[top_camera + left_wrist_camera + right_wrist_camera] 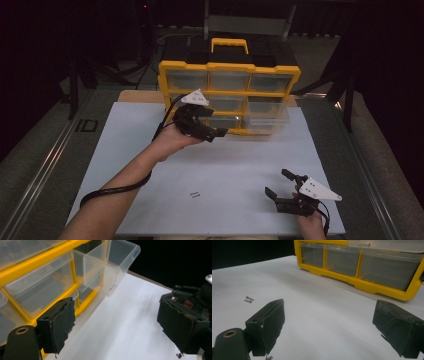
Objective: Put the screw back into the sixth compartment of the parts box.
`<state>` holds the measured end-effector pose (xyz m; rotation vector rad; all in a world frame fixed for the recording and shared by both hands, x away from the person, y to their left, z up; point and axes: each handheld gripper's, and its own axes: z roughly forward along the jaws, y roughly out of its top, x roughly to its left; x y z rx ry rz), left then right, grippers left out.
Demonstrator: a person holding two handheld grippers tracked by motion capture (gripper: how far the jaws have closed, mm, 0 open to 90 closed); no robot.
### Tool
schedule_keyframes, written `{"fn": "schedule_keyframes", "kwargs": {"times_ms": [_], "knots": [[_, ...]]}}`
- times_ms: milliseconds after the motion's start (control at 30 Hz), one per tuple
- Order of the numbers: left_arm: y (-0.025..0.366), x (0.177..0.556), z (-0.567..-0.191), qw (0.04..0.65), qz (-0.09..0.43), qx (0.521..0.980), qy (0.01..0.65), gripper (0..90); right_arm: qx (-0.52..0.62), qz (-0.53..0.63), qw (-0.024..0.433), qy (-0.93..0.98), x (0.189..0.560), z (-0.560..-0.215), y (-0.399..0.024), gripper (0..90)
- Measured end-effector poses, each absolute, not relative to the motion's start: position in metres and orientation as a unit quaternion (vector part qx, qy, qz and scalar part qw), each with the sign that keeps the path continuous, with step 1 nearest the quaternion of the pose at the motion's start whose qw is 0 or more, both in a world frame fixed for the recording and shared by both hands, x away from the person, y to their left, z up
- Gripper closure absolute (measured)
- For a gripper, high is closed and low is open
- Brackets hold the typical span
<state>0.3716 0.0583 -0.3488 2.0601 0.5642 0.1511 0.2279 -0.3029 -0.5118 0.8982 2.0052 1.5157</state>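
Currently, your left gripper (212, 122), jaws wide and empty, sits just beside the organizer (229, 70)'s pulled-out drawer (267, 120), while two screws (195, 195) lie nearer your right gripper (280, 184), likewise wide and empty.

Two small screws (195, 195) lie side by side on the white surface (125, 130), well apart from both pairs of jaws, nearer the person than the left jaws and left of the right jaws, while a metal rail (40, 170) runs farther left.
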Motion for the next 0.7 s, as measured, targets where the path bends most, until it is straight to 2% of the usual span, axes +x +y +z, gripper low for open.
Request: {"fn": "schedule_keyframes", "kwargs": {"times_ms": [700], "knots": [[0.093,0.320,-0.374,0.488,0.080,0.843,0.211,15.3,0.323,0.552,0.231,0.734,0.228,-0.512,-0.300,10.6]]}}
